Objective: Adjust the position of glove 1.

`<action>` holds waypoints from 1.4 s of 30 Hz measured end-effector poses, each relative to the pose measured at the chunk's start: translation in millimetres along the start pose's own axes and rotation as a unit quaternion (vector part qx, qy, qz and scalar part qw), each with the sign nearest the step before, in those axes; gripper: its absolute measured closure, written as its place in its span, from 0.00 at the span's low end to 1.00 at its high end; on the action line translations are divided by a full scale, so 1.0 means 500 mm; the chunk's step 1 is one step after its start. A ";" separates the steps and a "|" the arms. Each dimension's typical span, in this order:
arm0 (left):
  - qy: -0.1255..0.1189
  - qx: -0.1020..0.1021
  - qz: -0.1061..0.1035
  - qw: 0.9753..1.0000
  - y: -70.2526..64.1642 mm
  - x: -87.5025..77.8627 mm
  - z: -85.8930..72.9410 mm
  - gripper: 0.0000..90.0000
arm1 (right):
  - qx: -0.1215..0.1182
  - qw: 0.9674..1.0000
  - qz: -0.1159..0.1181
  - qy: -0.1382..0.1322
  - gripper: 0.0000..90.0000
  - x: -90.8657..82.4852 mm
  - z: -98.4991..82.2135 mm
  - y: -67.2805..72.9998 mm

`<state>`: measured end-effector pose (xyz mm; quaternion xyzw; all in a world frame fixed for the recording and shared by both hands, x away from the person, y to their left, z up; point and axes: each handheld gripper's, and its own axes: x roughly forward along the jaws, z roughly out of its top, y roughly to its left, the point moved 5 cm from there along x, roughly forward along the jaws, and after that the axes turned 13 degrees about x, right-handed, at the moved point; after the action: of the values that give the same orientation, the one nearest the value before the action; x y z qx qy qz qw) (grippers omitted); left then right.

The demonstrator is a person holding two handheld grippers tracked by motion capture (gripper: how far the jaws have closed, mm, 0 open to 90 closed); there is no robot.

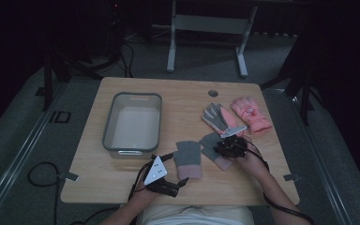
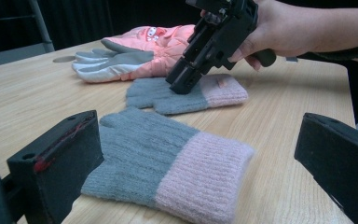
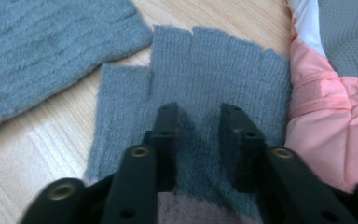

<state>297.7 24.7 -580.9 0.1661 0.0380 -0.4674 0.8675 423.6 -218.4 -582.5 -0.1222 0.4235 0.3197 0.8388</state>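
**Right gripper pinching up a knit glove**

Two grey knit gloves with pink cuffs lie flat on the table (image 1: 122, 187). The right gripper (image 3: 198, 140) points down onto the right glove (image 3: 214, 70), which lies just beside the pink padded gloves (image 1: 251, 115). Its jaws stand narrowly apart with a ridge of grey wool bunched between them; whether the pads truly press yet I cannot tell. The left gripper (image 2: 191, 154) sits low at the table edge, jaws wide apart and holding nothing, with the left glove (image 2: 168, 163) lying between them, untouched.

The step in hand looks like gathering a fold of the right glove. Next, the jaws likely need to shut firmly on that fold before lifting, perhaps toward the grey bin (image 1: 110, 122) at the table's left. A thin pinch could slip.
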 end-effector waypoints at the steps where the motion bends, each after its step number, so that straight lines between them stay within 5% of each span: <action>1: 0.000 0.000 0.000 1.000 0.000 0.000 0.000 0.00 | 0.000 1.000 -0.002 0.003 0.82 -0.001 0.000 0.001; 8: 0.001 0.000 0.001 1.000 0.000 0.001 0.000 0.00 | 0.021 0.999 -0.024 0.004 0.95 -0.015 0.009 0.018; 12: 0.002 0.005 0.008 1.000 -0.001 0.001 0.001 0.00 | 0.063 0.997 -0.025 -0.043 0.95 -0.083 0.035 0.051; 17: 0.001 0.005 0.009 1.000 -0.001 0.001 0.001 0.00 | 0.133 0.983 -0.057 -0.114 0.95 -0.185 0.051 0.075; 22: 0.003 0.005 0.008 1.000 -0.001 0.001 0.001 0.00 | 0.182 0.969 -0.105 -0.133 0.95 -0.235 0.018 0.078; 30: 0.003 0.007 0.009 1.000 -0.002 0.001 0.001 0.00 | 0.236 0.955 -0.144 -0.108 0.95 -0.221 -0.062 0.055; 42: 0.001 0.005 0.008 1.000 -0.001 0.002 0.001 0.00 | 0.261 0.951 -0.154 -0.064 0.95 -0.176 -0.141 0.017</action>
<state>297.8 23.2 -580.8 0.1716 0.0351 -0.4603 0.8703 335.3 -283.4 -555.7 0.0579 0.4132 0.0727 0.9059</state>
